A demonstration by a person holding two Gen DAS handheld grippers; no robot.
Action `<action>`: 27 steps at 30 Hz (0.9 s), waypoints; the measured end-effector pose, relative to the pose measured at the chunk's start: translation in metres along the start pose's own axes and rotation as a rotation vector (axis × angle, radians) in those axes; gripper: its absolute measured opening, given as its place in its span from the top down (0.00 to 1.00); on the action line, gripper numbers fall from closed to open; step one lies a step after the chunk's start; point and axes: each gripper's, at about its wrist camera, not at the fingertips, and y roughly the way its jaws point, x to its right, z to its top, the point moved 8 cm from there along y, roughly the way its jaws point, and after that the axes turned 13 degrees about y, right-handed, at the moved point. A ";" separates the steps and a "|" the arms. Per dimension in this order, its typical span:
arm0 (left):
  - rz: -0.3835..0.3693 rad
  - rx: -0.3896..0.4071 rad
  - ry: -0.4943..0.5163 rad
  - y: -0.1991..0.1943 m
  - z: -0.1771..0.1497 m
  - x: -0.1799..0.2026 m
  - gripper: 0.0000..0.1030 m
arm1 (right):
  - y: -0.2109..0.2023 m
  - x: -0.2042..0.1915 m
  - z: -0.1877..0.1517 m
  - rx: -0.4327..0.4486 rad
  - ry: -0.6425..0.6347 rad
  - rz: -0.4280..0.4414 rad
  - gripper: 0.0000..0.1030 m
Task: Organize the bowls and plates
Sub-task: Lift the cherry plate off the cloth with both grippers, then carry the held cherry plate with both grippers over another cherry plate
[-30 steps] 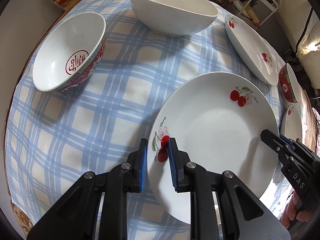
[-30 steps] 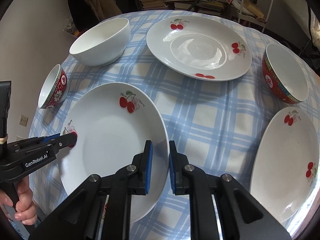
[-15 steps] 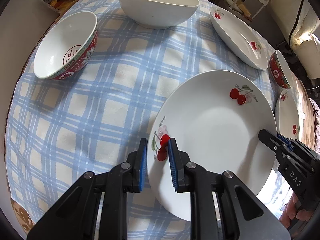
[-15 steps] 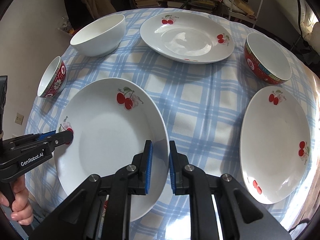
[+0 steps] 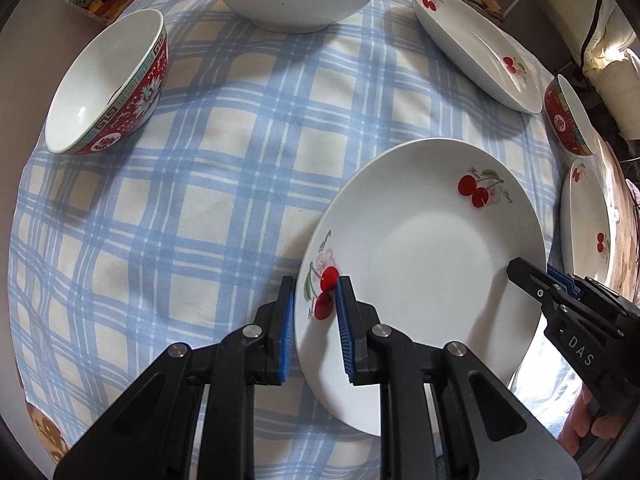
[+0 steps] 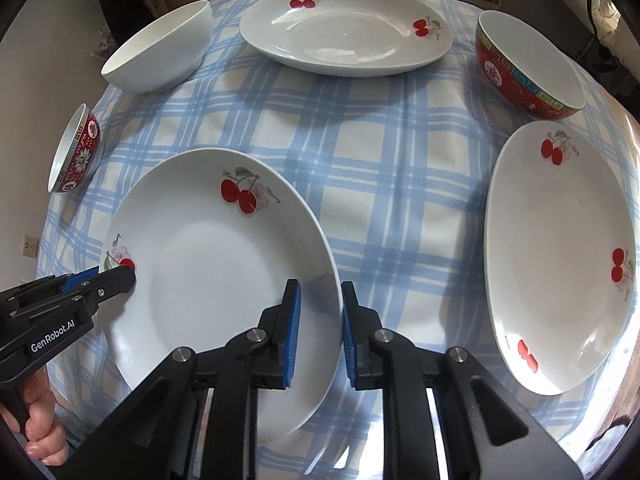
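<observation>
A white cherry plate [image 5: 424, 248] is held between both grippers above the checked tablecloth [image 5: 200, 200]. My left gripper [image 5: 314, 312] is shut on its left rim. My right gripper [image 6: 320, 320] is shut on its right rim, and the plate shows in that view [image 6: 208, 264]. The right gripper shows in the left wrist view [image 5: 532, 280]; the left gripper shows in the right wrist view [image 6: 120, 276].
A second cherry plate [image 6: 560, 248] lies at the right and a larger one [image 6: 344, 40] at the back. A white bowl [image 6: 160, 52] sits back left. Red patterned bowls stand at the left [image 6: 76, 148] and back right [image 6: 528, 76].
Both grippers have lifted the held plate and carried it forward over the table. The other dishes now look closer and lower in view.
</observation>
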 end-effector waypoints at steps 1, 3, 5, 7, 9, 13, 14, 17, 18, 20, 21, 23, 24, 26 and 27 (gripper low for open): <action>0.003 -0.001 0.002 0.000 -0.001 0.000 0.81 | -0.001 0.000 -0.001 0.002 -0.001 -0.003 0.80; 0.001 -0.002 0.001 0.002 0.000 0.001 0.81 | -0.002 0.000 -0.003 0.002 -0.010 -0.014 0.80; -0.007 -0.003 -0.005 0.001 0.002 0.001 0.81 | -0.004 -0.001 -0.006 -0.002 -0.015 -0.025 0.80; -0.004 -0.005 -0.001 0.001 0.001 0.000 0.81 | -0.004 -0.001 -0.007 -0.002 -0.016 -0.028 0.80; 0.005 -0.006 0.010 0.000 0.001 0.000 0.81 | -0.004 0.000 -0.010 -0.007 -0.011 -0.027 0.80; 0.007 -0.012 0.013 0.002 0.002 0.002 0.81 | -0.004 -0.001 -0.010 -0.012 -0.011 -0.028 0.80; 0.008 -0.014 0.012 0.002 0.002 0.002 0.81 | -0.004 -0.001 -0.010 -0.015 -0.008 -0.025 0.80; 0.019 -0.015 0.033 0.001 0.002 0.004 0.81 | -0.003 -0.001 -0.002 -0.010 0.000 -0.025 0.81; 0.027 -0.014 0.039 0.001 0.003 0.005 0.80 | -0.004 0.000 0.003 -0.002 -0.002 -0.027 0.81; 0.037 -0.015 0.050 0.002 0.003 0.007 0.80 | -0.009 0.000 0.006 0.012 -0.005 -0.022 0.81; 0.042 -0.015 0.050 0.001 0.003 0.007 0.80 | -0.012 -0.001 0.008 0.017 -0.003 -0.018 0.81; 0.061 -0.007 0.044 -0.002 0.004 0.006 0.80 | -0.017 0.000 0.012 0.027 0.000 -0.010 0.81; 0.071 -0.001 0.042 -0.005 0.004 0.005 0.80 | -0.021 0.001 0.013 0.034 0.004 -0.011 0.81; 0.091 0.018 0.037 -0.013 0.006 0.004 0.80 | -0.029 0.003 0.017 0.052 0.015 -0.008 0.81; 0.099 0.027 0.040 -0.019 0.008 0.005 0.80 | -0.034 0.004 0.018 0.061 0.019 -0.004 0.81</action>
